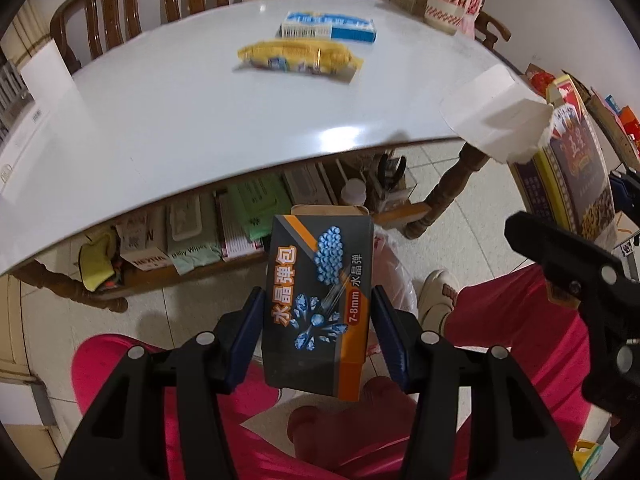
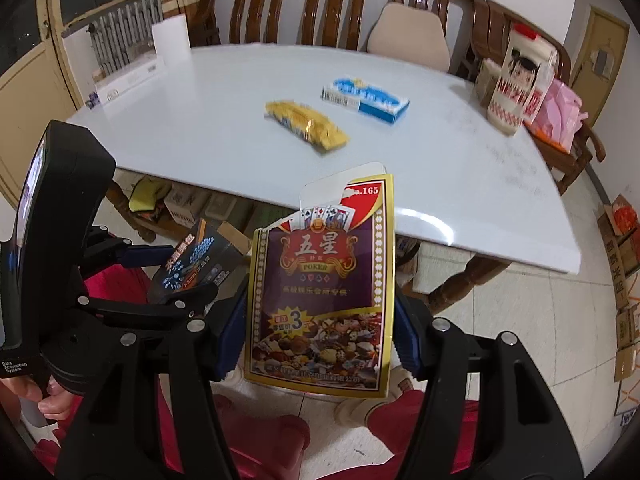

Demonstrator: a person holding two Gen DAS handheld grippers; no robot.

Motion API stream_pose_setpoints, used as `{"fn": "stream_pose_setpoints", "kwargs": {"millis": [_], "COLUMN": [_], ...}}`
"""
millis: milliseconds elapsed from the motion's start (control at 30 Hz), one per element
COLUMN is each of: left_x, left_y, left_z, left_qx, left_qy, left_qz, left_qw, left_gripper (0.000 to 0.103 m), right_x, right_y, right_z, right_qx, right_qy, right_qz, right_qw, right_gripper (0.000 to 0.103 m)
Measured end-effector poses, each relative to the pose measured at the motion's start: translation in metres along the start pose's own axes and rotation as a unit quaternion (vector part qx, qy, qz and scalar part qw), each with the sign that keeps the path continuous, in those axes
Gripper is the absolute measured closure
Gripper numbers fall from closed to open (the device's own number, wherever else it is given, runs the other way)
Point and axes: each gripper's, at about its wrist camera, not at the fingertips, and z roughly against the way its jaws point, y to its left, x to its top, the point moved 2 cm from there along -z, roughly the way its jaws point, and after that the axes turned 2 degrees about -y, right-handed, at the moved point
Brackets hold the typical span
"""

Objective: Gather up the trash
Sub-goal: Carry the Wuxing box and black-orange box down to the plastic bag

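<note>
My left gripper (image 1: 318, 312) is shut on a dark grey and orange box (image 1: 320, 300) with blue beads printed on it, held off the table's near edge above the person's red-trousered lap. My right gripper (image 2: 322, 320) is shut on a purple and gold poker card box (image 2: 320, 292) with its top flap open. The grey box also shows at the left of the right wrist view (image 2: 196, 264). On the white table (image 1: 160, 120) lie a yellow snack wrapper (image 1: 300, 56) and a blue and white box (image 1: 330, 26); both show in the right wrist view, wrapper (image 2: 306, 126) and box (image 2: 366, 100).
A white sack with a cartoon face (image 2: 520, 80) stands at the table's right side. Wooden benches (image 2: 320, 8) surround the table. A shelf with boxes and wipes (image 1: 192, 236) is under the table. A pink plastic bag (image 1: 394, 276) is on the floor by the feet.
</note>
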Motion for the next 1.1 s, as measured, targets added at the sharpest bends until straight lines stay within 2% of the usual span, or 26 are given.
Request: {"fn": "stream_pose_setpoints", "kwargs": {"millis": [467, 1100], "left_x": [-0.023, -0.037], "left_y": [0.006, 0.015], "left_z": [-0.076, -0.161], "left_qx": [-0.011, -0.011], "left_qy": [0.078, 0.163], "left_qz": [0.022, 0.038], "left_qw": [0.9967, 0.9859], "left_gripper": [0.050, 0.050], "right_x": [-0.032, -0.053], "right_y": [0.001, -0.009], "right_z": [-0.071, -0.158], "right_qx": [0.013, 0.020], "right_qy": [0.067, 0.143], "right_qz": [-0.016, -0.046], "right_qw": [0.998, 0.988], "right_gripper": [0.042, 0.042]}}
